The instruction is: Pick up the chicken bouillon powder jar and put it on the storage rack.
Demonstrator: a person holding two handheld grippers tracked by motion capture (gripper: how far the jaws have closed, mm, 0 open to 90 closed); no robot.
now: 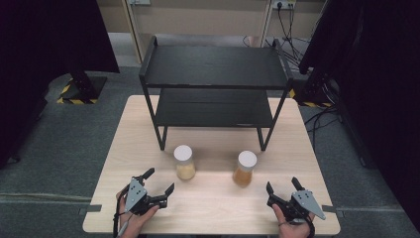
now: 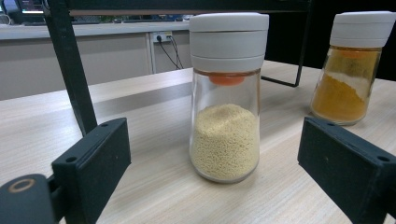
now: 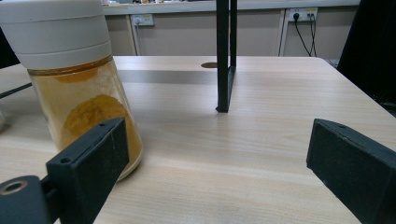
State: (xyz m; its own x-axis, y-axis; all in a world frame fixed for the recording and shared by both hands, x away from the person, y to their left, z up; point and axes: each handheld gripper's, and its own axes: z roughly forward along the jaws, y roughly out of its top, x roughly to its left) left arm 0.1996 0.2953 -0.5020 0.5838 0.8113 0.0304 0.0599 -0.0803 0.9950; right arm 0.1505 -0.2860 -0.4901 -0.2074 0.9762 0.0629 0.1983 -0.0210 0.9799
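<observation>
A black two-tier rack (image 1: 214, 84) stands at the back of the wooden table (image 1: 213, 208). In front of it sit two white-capped jars without readable labels: pale grains (image 1: 184, 162) on the left, orange powder (image 1: 244, 168) beside it. The left gripper (image 1: 159, 184) and right gripper (image 1: 283, 187) hover nearby, jaws spread, holding nothing.

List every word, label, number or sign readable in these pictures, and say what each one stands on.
There is no readable text.
Clear glass jar of pale grains with a white lid: no label.
Clear glass jar of orange-yellow powder with a white lid: no label.
Black two-tier metal shelf rack: no marking.
Black-and-yellow hazard stripes on the stand base on the floor: a warning pattern, no words.
</observation>
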